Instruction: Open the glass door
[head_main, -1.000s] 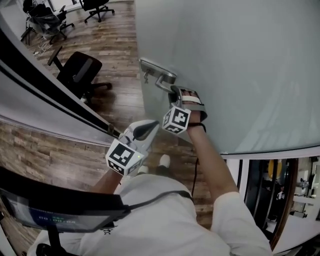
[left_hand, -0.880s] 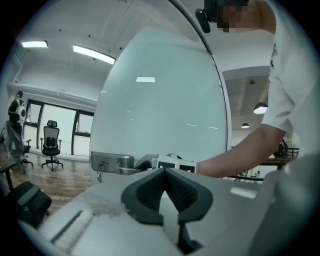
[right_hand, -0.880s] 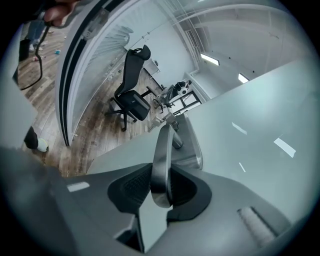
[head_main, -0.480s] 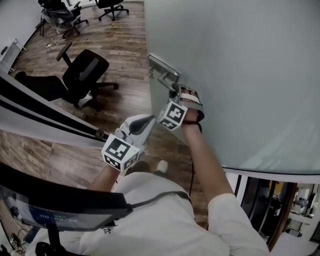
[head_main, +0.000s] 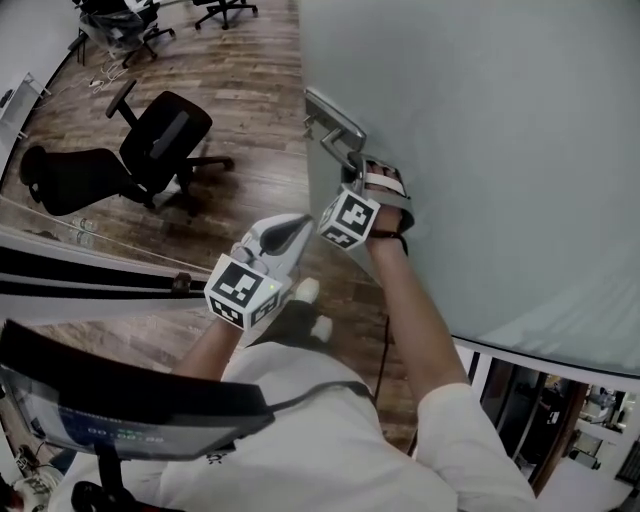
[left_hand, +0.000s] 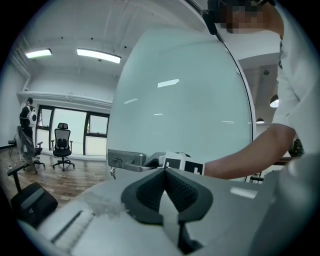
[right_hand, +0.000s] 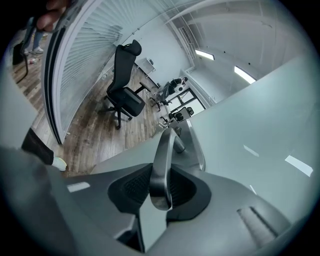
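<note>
The right hand-held gripper (right_hand: 161, 189), arm stretched forward, clamps the silver metal lever handle (head_main: 338, 152) of the frosted glass door (head_main: 480, 150). The left hand-held gripper (left_hand: 165, 175), jaws together and empty, hovers close beside it, pointing almost level.

Black office chair (head_main: 165, 140) is standing on the wood-plank floor (head_main: 245, 90). Beyond the chair, more office chairs (head_main: 120, 22) are clustering. Far behind it, ceiling strip lights (left_hand: 98, 55) are glowing above tall windows (left_hand: 75, 137); the walls there are showing white.
</note>
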